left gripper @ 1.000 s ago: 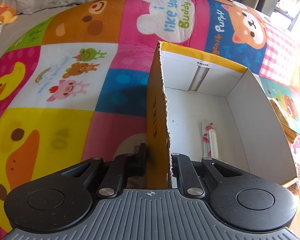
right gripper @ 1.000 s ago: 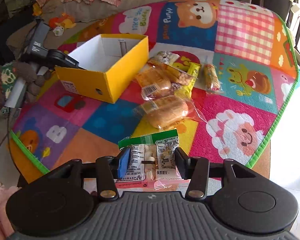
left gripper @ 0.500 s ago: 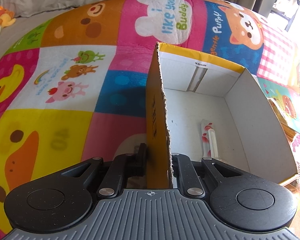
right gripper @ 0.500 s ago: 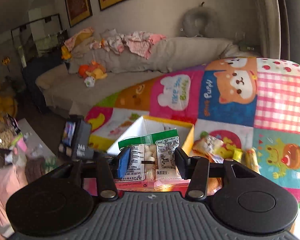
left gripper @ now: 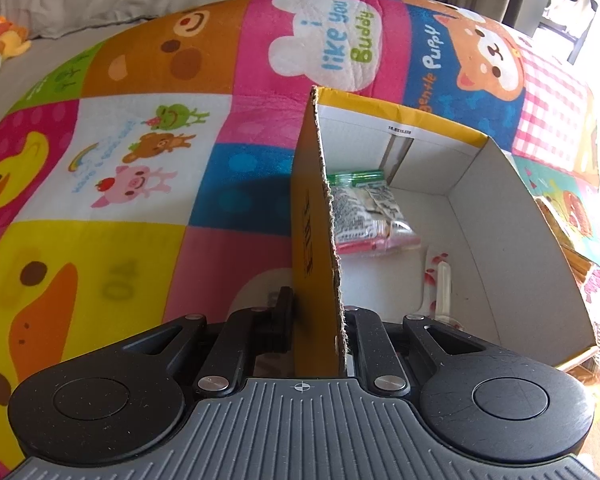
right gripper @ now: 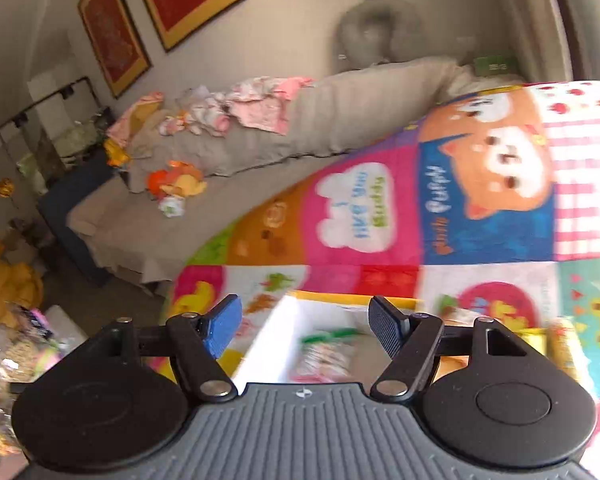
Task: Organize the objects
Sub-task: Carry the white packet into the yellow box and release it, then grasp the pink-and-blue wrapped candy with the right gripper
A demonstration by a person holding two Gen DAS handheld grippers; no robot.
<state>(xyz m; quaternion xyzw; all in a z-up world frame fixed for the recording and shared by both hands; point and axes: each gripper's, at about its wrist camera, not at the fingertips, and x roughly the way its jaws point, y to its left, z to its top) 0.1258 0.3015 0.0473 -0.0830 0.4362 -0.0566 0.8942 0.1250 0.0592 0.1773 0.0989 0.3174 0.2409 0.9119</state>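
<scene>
Left gripper [left gripper: 314,320] is clamped on the near end of the left wall of the yellow box [left gripper: 314,216], one finger outside, one inside; it steadies the box on the patchwork play mat [left gripper: 140,168].

Right gripper [right gripper: 302,326] sits above the box, jaws opening, nothing between the pads. The view is blurred, but the green-topped snack packet [right gripper: 328,350] shows below the fingers, inside the box and clear of them. Judged released.

Left wrist view confirms placement: the snack packet [left gripper: 364,208] lies on the box floor against the left wall, toward the far end. A small white sachet with red print [left gripper: 438,280] lies nearer, about mid-floor, apart from the packet.

Progress, as judged: two items boxed. Not finished. Beyond the right wall of the box, wrapped snacks [left gripper: 560,232] lie on the mat, only partly in view; the right wrist view shows the yellow snack wrappers [right gripper: 556,344] there too, blurred. Count cannot be told.

Remaining: collect those wrappers into the box. Floor space is ample at the near and right side.
</scene>
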